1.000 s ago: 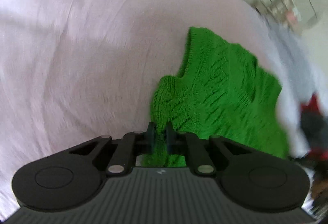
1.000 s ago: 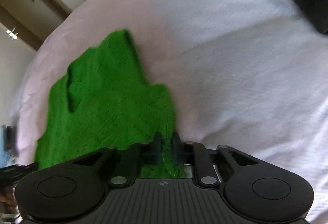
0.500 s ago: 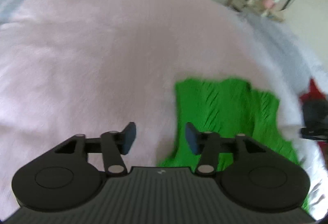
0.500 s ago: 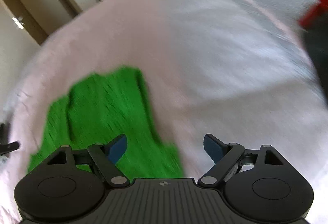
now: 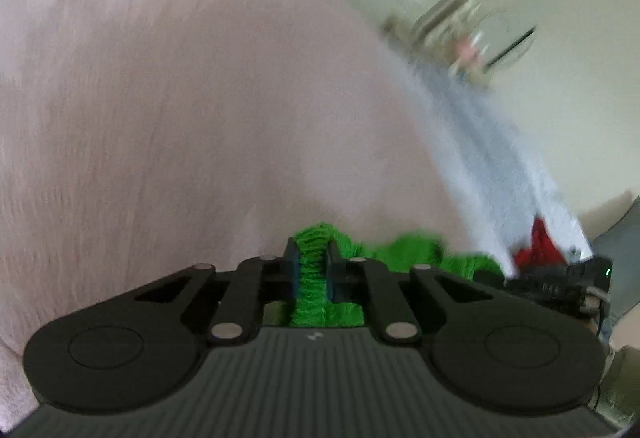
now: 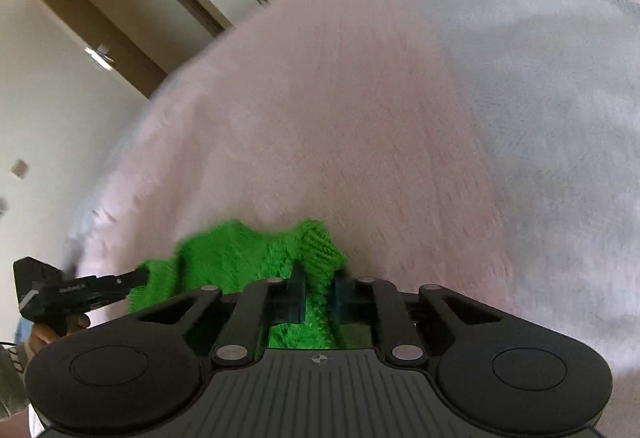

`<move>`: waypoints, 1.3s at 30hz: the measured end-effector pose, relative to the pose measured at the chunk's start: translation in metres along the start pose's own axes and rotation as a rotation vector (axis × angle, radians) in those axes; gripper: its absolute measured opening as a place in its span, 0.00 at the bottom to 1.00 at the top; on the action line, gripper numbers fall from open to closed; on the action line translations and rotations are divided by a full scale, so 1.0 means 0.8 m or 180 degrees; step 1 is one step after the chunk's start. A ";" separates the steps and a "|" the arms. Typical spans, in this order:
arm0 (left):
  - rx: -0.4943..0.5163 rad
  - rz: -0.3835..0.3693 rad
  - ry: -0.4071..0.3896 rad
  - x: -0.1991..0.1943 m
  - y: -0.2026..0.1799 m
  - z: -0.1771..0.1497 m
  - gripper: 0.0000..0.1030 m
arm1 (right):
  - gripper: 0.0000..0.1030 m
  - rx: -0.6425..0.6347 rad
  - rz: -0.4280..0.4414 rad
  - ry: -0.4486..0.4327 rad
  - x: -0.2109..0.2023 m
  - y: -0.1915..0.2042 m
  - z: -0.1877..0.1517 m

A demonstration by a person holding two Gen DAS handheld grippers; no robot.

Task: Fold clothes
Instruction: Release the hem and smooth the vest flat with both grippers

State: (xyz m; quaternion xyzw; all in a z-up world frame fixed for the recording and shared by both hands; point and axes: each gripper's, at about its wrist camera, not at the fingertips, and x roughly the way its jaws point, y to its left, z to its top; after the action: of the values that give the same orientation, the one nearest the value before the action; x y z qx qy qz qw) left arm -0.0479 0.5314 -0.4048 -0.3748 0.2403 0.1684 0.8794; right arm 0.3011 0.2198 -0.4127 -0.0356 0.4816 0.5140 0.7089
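Note:
The green knit sweater (image 5: 416, 248) is bunched low in the left wrist view, over the pink bedcover (image 5: 160, 117). My left gripper (image 5: 312, 256) is shut on a ribbed edge of it, and green fabric fills the gap between the pads. In the right wrist view the same sweater (image 6: 232, 258) stretches leftward from my right gripper (image 6: 319, 278), which is also shut on a ribbed edge. The garment spans between the two grippers. Each gripper shows in the other's view: the right gripper (image 5: 560, 280) and the left gripper (image 6: 80, 288). Most of the sweater is hidden below the gripper bodies.
The bedcover turns from pink to pale blue-white (image 6: 560, 77) on the right side. A red item (image 5: 540, 244) lies near that edge. A hand (image 6: 44, 334) holds the left gripper. Walls, a door (image 6: 120, 21) and blurred furniture (image 5: 468, 45) stand beyond the bed.
Both grippers let go of the sweater and opened half a second ago. Both have now closed on a ribbed edge, and the views tilt up toward the far bed.

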 end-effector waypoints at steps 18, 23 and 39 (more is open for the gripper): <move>0.1140 0.1176 -0.0184 0.013 -0.104 -0.032 0.27 | 0.64 -0.1070 -0.0605 -0.0270 -0.029 0.105 -0.038; 0.1420 0.0975 0.0135 0.073 -0.108 -0.053 0.28 | 0.57 -0.1526 -0.0509 0.0133 0.033 0.128 -0.063; 0.0769 0.0944 0.0106 0.007 -0.118 -0.031 0.28 | 0.57 -0.0712 -0.0606 -0.0043 -0.025 0.140 -0.049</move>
State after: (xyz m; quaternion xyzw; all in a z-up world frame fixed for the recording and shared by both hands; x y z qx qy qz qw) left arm -0.0056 0.4511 -0.3678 -0.2297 0.3260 0.2599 0.8795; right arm 0.1898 0.2375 -0.3695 -0.1564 0.4110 0.4951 0.7493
